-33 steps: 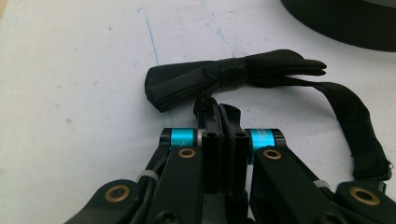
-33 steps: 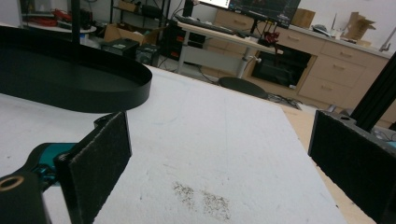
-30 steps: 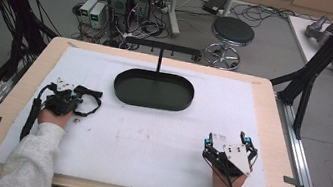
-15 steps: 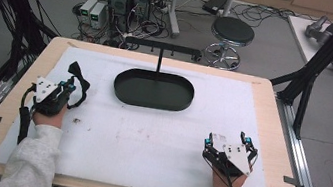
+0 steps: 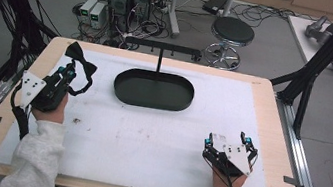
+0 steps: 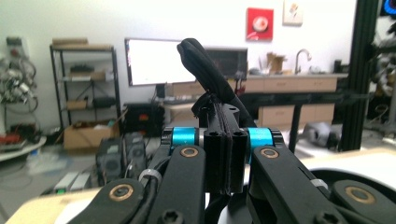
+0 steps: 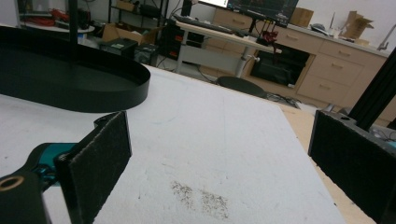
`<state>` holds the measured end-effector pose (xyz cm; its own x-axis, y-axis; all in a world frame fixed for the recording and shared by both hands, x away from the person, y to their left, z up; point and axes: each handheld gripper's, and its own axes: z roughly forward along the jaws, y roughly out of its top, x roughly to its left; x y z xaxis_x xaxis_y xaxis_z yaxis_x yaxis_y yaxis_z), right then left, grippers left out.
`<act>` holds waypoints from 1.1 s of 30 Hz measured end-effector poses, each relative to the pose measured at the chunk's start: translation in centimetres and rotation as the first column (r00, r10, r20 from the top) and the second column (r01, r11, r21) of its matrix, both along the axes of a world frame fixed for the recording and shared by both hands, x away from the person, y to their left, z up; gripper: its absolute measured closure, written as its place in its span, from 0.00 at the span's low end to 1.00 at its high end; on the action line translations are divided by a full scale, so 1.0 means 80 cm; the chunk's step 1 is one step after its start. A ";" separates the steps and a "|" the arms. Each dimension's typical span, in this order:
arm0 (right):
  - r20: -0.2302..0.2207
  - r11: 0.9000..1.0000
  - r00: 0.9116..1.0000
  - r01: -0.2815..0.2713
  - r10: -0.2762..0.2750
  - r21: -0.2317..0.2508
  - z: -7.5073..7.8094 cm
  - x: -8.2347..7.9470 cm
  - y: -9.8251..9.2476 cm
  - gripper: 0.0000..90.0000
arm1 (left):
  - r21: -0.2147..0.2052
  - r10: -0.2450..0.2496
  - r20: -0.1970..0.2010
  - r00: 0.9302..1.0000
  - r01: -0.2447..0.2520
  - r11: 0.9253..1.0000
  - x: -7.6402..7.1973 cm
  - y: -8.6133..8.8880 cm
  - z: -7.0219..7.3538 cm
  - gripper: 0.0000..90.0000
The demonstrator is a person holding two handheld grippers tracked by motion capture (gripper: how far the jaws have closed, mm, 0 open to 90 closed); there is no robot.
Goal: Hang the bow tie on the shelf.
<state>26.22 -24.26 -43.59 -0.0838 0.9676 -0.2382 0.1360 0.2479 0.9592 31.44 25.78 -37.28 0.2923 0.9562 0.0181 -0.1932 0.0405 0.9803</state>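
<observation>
A black bow tie (image 5: 80, 57) with a looped strap hangs off the table at the far left, and my left gripper (image 5: 65, 76) is shut on it. In the left gripper view the two jaws are pressed together on the black strap (image 6: 223, 149), and the bow tie (image 6: 204, 67) rises above them. My right gripper (image 5: 228, 139) rests near the front right of the white mat, open and holding nothing. Its two pads (image 7: 100, 156) stand wide apart over bare mat in the right gripper view.
A black oval tray (image 5: 151, 105) lies at the middle back of the mat, with a T-shaped stand (image 5: 161, 47) rising from its far side. The tray's rim (image 7: 116, 95) is ahead and left of the right gripper. A dark smudge (image 7: 201, 198) marks the mat.
My left gripper has lifted the bow tie off the mat and carried it left and toward the far left corner, away from the tray. The right gripper has stayed still.
</observation>
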 end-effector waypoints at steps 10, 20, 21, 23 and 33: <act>0.000 1.000 1.000 0.000 0.000 0.008 0.000 0.000 -0.001 0.06 | -0.040 -0.076 0.116 0.990 0.081 0.996 0.017 -0.038 0.039 0.99; 0.000 1.000 1.000 0.003 -0.003 0.019 0.000 0.000 -0.002 0.06 | -0.109 -0.196 0.127 0.972 0.210 0.972 0.062 -0.078 0.056 0.99; 0.001 1.000 1.000 0.002 -0.002 0.019 0.000 0.000 -0.002 0.06 | -0.102 -0.193 0.122 0.974 0.206 0.973 0.068 -0.081 0.055 0.99; -0.002 1.000 1.000 0.002 -0.002 0.019 0.000 -0.001 -0.001 0.06 | -0.102 -0.196 0.119 0.973 0.209 0.973 0.082 -0.087 0.054 0.99; 0.008 1.000 1.000 0.008 -0.008 0.022 0.000 -0.001 -0.003 0.06 | -0.141 -0.209 0.111 0.971 0.224 0.964 0.126 -0.104 0.047 0.98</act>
<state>26.18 -24.50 -43.55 -0.0742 0.9731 -0.2179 0.1305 0.2261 0.9653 41.55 17.49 -33.56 0.4966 0.8639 -0.0841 -0.2549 0.2378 0.9373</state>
